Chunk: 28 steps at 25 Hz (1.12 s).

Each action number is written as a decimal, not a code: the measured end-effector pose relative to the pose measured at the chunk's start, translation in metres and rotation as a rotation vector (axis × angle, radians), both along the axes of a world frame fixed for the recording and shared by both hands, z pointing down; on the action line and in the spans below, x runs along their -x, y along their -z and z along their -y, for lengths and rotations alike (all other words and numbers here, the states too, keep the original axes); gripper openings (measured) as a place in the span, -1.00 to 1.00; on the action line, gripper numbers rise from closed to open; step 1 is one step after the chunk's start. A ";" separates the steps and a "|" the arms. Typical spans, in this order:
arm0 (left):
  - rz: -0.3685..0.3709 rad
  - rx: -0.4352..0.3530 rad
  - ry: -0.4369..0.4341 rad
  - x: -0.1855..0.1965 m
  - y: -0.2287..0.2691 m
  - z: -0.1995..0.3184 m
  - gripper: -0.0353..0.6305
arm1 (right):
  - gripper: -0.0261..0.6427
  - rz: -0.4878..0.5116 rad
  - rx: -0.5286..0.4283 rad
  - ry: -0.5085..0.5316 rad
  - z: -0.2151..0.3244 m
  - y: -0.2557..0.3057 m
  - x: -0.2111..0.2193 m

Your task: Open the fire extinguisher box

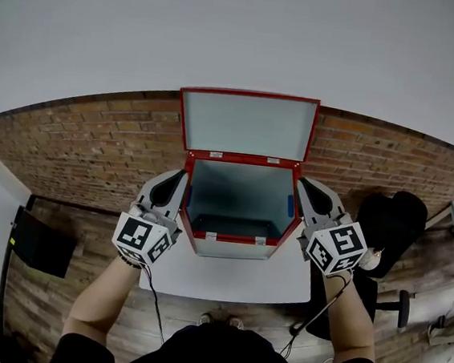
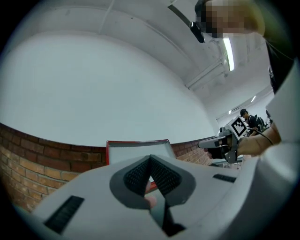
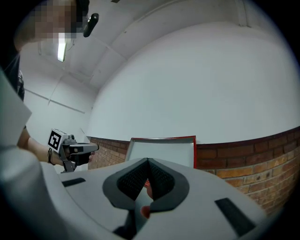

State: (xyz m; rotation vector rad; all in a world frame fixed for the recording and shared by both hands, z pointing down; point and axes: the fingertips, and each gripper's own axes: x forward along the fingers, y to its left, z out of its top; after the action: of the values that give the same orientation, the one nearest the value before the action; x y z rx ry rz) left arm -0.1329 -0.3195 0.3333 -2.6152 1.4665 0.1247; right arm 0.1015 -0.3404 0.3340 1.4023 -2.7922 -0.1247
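The red fire extinguisher box (image 1: 198, 242) stands on a small white table (image 1: 225, 280) against the wall. Its lid (image 1: 247, 124) is swung up and leans back, and the grey inside looks empty. My left gripper (image 1: 182, 175) is just beside the box's left wall, and my right gripper (image 1: 303, 182) is just beside its right wall. Both point toward the wall. In the left gripper view the jaws (image 2: 150, 159) meet at the tips with nothing between them, and the raised lid (image 2: 136, 150) shows beyond. The right gripper (image 3: 148, 162) is likewise shut and empty before the lid (image 3: 161, 151).
A low brick wall (image 1: 94, 142) runs behind the table, with white wall above. A black case (image 1: 39, 241) lies on the wooden floor at left. A black office chair (image 1: 392, 226) stands at right. Cables hang from both grippers toward the person's body.
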 end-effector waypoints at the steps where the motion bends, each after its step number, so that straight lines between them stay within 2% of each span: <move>1: -0.003 0.004 -0.006 -0.004 -0.004 -0.008 -0.75 | -0.86 0.004 0.006 0.004 -0.008 -0.004 0.002; 5: 0.000 0.026 -0.035 -0.019 -0.022 -0.039 -0.75 | -0.86 0.022 0.028 0.030 -0.041 -0.019 0.010; 12: 0.037 0.046 -0.106 -0.044 -0.053 -0.090 -0.75 | -0.86 -0.021 0.010 0.044 -0.091 -0.044 0.017; 22: -0.006 0.106 -0.150 -0.059 -0.089 -0.133 -0.75 | -0.86 0.035 0.062 0.053 -0.141 -0.074 0.020; 28: -0.010 0.169 -0.174 -0.067 -0.113 -0.152 -0.75 | -0.86 0.052 0.104 0.034 -0.157 -0.103 0.026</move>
State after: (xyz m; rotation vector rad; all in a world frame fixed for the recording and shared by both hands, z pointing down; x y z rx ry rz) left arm -0.0660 -0.1671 0.4460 -2.8791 1.3026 0.0332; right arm 0.0756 -0.1838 0.4365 1.3546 -2.8193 0.0566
